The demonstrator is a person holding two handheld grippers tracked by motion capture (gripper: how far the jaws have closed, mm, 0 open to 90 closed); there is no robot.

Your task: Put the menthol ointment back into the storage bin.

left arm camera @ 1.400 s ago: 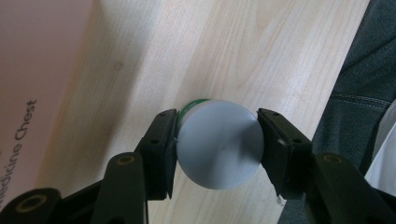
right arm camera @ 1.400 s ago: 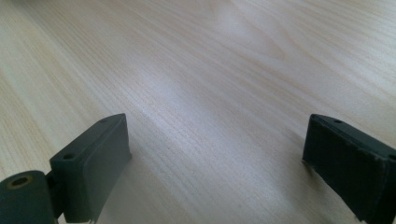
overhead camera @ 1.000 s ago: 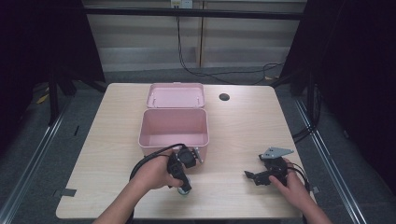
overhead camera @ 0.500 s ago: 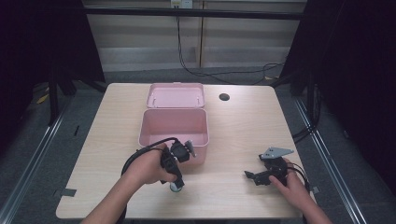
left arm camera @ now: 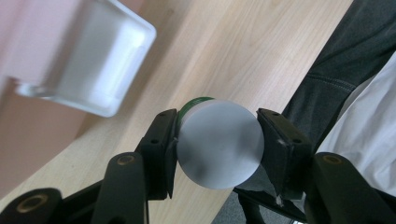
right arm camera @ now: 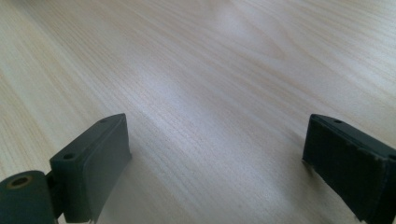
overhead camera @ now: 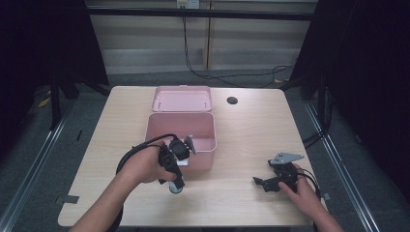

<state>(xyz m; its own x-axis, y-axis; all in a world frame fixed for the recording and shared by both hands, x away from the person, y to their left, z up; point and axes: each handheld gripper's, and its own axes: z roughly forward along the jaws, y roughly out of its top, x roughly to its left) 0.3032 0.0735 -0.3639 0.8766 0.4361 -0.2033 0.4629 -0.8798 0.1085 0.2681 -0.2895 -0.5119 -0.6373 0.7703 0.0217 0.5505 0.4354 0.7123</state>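
While my left gripper is pointing down low in the high view's left half, its jaws are clamping a small round jar with a green band, just in front of the open pink box. My right gripper is resting at lower right on the table, jaws standing wide apart around bare wood.

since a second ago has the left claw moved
Yes. The left claw, shut on a small round container, has shifted left along the front wall of the pink box, from its right part toward the middle.
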